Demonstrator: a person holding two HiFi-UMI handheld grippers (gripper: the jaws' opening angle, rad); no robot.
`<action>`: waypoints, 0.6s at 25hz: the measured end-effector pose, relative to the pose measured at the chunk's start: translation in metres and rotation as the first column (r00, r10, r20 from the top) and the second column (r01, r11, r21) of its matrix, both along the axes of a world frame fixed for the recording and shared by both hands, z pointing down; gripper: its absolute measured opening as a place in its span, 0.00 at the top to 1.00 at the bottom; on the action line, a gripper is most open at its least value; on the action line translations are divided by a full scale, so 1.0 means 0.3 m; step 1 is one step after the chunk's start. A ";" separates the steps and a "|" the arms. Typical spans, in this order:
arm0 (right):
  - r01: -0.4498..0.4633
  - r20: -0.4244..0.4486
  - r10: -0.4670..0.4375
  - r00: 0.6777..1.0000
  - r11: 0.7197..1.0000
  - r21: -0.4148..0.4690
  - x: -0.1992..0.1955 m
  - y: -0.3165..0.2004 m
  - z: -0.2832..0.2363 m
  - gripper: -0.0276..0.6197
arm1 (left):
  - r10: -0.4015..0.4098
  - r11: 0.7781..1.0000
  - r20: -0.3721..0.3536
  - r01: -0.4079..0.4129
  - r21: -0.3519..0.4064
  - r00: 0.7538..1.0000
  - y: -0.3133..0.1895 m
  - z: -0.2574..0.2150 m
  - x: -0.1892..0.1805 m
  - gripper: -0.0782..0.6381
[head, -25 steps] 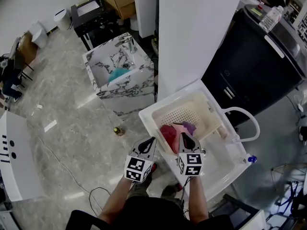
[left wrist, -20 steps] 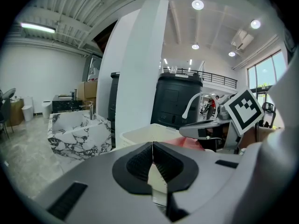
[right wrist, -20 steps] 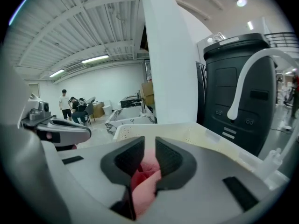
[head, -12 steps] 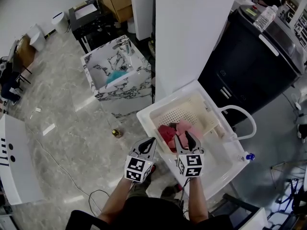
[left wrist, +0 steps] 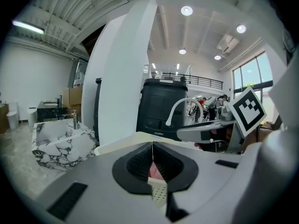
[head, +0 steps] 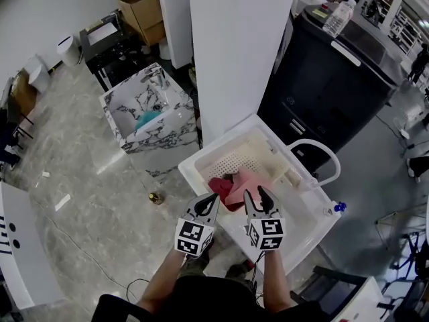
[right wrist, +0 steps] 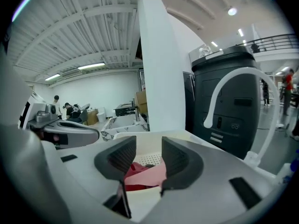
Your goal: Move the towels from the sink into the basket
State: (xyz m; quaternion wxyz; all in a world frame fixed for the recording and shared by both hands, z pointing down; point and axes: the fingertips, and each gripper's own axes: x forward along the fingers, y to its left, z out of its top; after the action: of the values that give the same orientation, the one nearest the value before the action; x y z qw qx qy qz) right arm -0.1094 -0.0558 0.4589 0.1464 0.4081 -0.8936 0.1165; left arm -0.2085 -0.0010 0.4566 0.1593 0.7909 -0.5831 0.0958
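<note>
Marble sink, left: one teal towel lies inside. Left gripper: jaws pressed together, empty, beside the basket. Basket: red towel and pink towel inside. Right gripper: jaws just opened, spread, gripping nothing.

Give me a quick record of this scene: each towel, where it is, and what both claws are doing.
Sink: marble, holds one teal towel
Basket: white, holds a red towel and a pink towel
Left claw: shut, empty, at the basket's near edge
Right claw: just opened, over the pink towel, gripping nothing
Left to move: teal towel
</note>
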 end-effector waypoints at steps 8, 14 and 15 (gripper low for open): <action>-0.151 0.060 0.147 0.987 0.985 0.086 0.223 0.040 -0.144 0.67 | 0.131 0.990 0.012 -0.132 0.058 0.991 -0.028 -0.092 0.165 0.88; -0.280 0.079 0.271 0.959 0.950 0.139 0.416 0.086 -0.223 0.69 | 0.241 0.963 0.017 -0.242 0.117 0.970 -0.050 -0.169 0.312 0.88; -0.304 0.085 0.294 0.952 0.942 0.142 0.449 0.097 -0.232 0.71 | 0.262 0.957 0.020 -0.262 0.123 0.965 -0.052 -0.178 0.339 0.88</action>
State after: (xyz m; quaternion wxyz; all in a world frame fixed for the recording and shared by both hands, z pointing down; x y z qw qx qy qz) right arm 0.0252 -0.0266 0.3894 0.0672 0.5453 -0.8316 0.0807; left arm -0.1068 -0.0164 0.4032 0.0945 0.8693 -0.4784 0.0806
